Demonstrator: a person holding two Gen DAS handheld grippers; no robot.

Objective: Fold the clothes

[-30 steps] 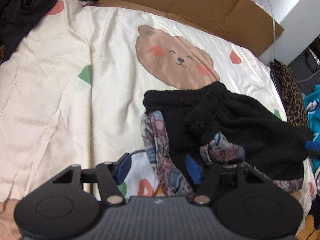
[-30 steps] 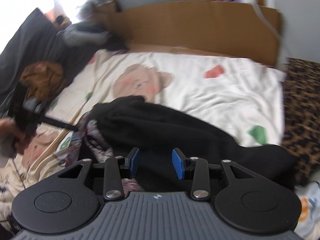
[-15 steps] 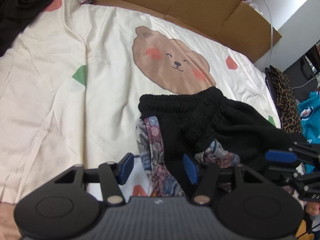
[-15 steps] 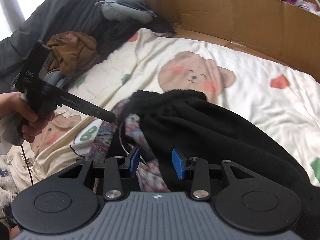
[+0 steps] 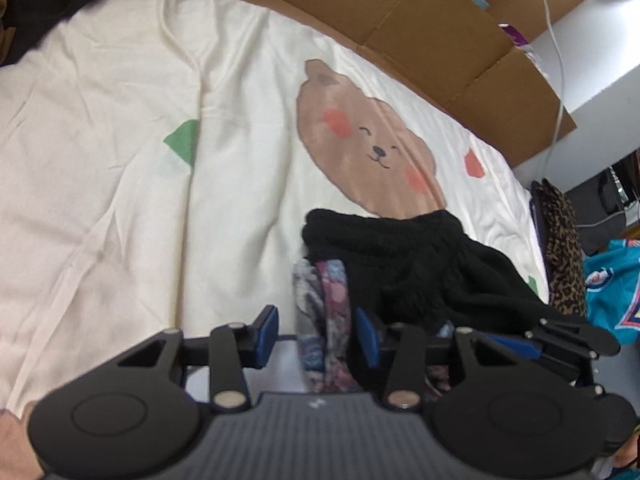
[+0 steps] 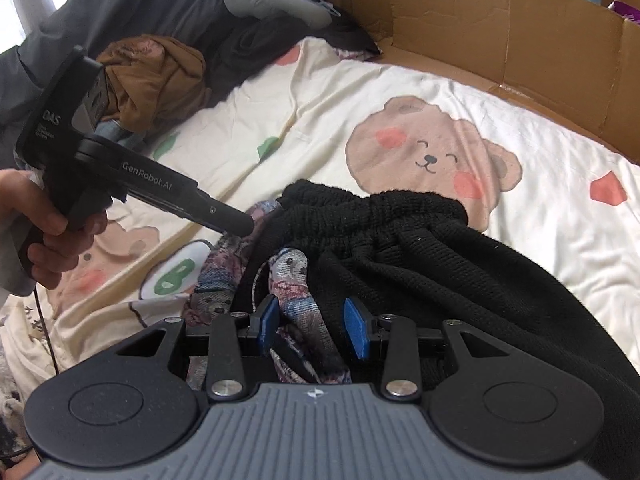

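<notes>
A pair of black knitted shorts with a gathered elastic waistband [image 5: 400, 248] lies bunched on a cream bedsheet printed with a brown smiling bear [image 5: 120, 160], its waistband just below the bear's chin. A patterned pink-and-grey woven lining or second garment [image 5: 324, 312] pokes out from under the black fabric on its near side; whether it is part of the shorts cannot be told. The left gripper [image 5: 316, 330], with blue pads on black fingers, has its jaws apart, straddling the patterned strip, and the pads do not visibly press it. In the right wrist view the same gripper's black body [image 6: 132, 176], held by a person's hand [image 6: 36, 232], reaches with its tip to the left edge of the garment. The right gripper [image 6: 310, 328] likewise stands with its blue pads spread, the patterned fabric and the black knit lying between them without being pinched. Behind the bed stands a brown flattened cardboard sheet [image 6: 500, 40]. At the head of the bed sits a heap of dark clothing with a crumpled brown garment [image 6: 156, 76]. At the right edge of the left wrist view a leopard-print cloth [image 5: 560, 248] borders the sheet.
</notes>
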